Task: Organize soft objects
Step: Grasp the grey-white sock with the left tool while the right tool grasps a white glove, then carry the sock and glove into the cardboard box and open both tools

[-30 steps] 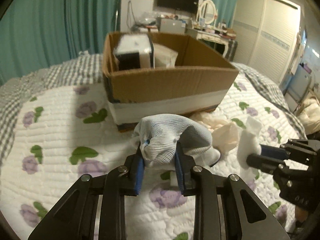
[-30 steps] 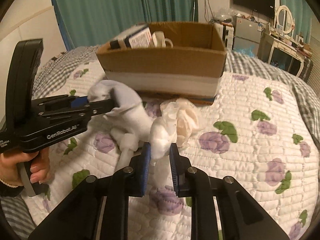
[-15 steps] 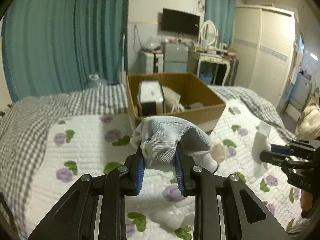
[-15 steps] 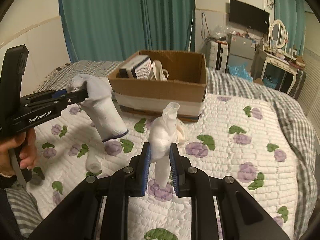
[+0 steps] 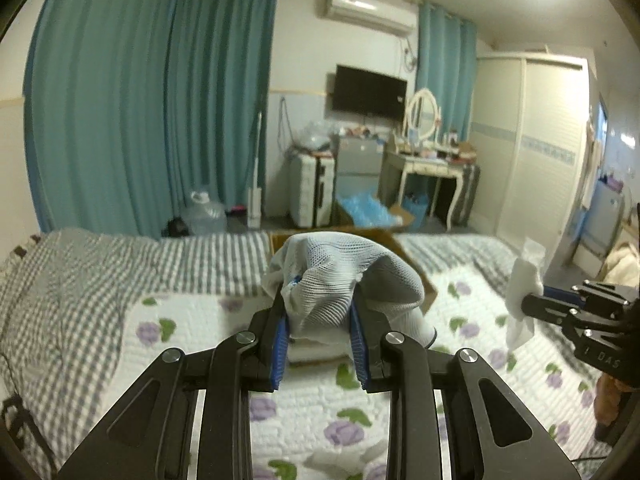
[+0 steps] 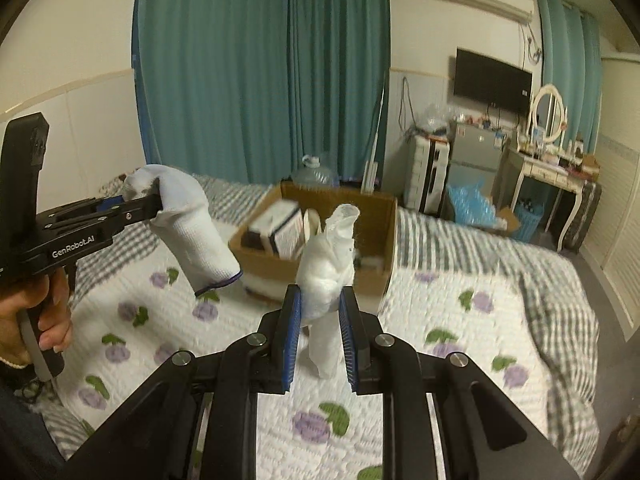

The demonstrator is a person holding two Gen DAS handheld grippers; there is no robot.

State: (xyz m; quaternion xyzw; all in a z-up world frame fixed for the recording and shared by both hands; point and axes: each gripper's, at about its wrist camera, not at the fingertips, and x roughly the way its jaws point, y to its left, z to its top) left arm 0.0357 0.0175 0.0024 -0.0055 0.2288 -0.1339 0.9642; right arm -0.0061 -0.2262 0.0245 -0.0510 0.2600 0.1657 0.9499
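Cardboard box (image 6: 320,276) sits on quilt (image 6: 420,320), mid-bed, w/ boxes and a cup-like item inside. L gripper (image 6: 158,204) left of box, above quilt, holds sock (image 6: 192,236) hanging down. R gripper (image 6: 320,312) in front of box, pinches a 2nd sock (image 6: 326,268), ends sticking up and down. Behind bed: water jug (image 6: 314,174) on floor, curtains (image 6: 260,72) behind it. Fridge (image 6: 474,160) and dressing table (image 6: 548,172) far right, TV (image 6: 494,80) on wall above.
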